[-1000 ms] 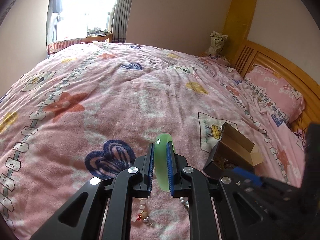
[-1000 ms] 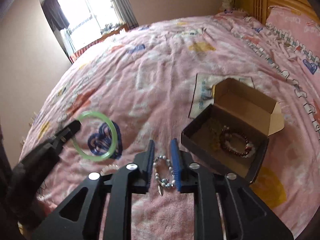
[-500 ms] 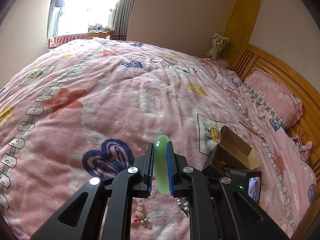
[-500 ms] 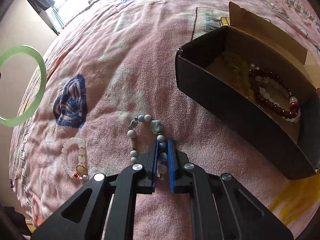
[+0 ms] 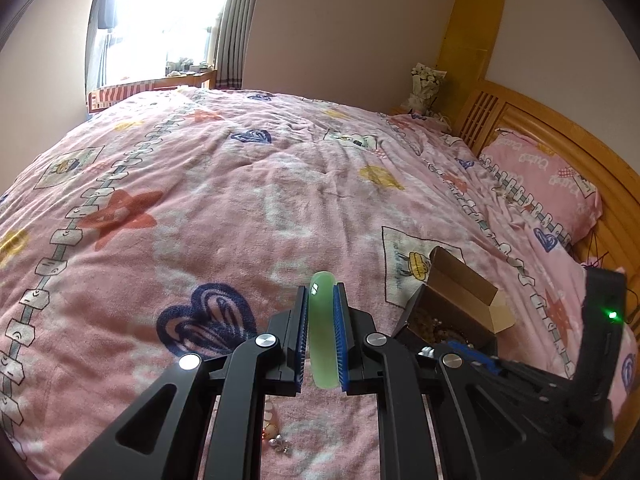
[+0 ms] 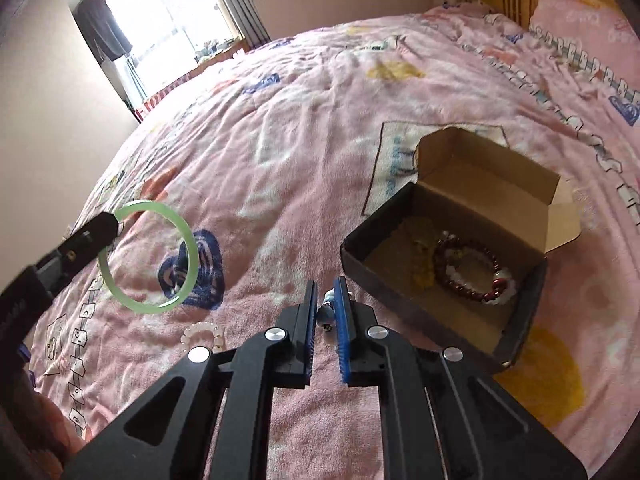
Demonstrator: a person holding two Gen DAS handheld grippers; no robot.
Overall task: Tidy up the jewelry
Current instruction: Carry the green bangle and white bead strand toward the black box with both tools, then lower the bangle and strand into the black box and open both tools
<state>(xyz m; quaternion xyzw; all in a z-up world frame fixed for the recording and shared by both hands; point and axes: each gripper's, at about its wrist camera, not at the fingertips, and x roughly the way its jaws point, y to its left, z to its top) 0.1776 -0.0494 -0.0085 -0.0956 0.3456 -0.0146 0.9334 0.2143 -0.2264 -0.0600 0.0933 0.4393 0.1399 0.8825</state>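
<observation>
Left wrist view: left claw (image 5: 322, 336) clamped green bangle (image 5: 322, 332) edge-on, held above pink bedspread (image 5: 224, 200). Right claw (image 6: 325, 312) gripped grey-blue bead bracelet (image 6: 327, 309), mostly hidden between blue pads, just left of open cardboard box (image 6: 460, 264). Box held dark red bead bracelet (image 6: 476, 276) and yellowish piece, hard to make out. White bead bracelet (image 6: 204, 334) lay on bedspread near left, partly cut off by claw frame. Pillow (image 5: 540, 176) writing unreadable.

Pale green bangle (image 5: 322, 332), dark red bead bracelet (image 6: 476, 276), pink cartoon-print bedspread (image 5: 240, 208).
</observation>
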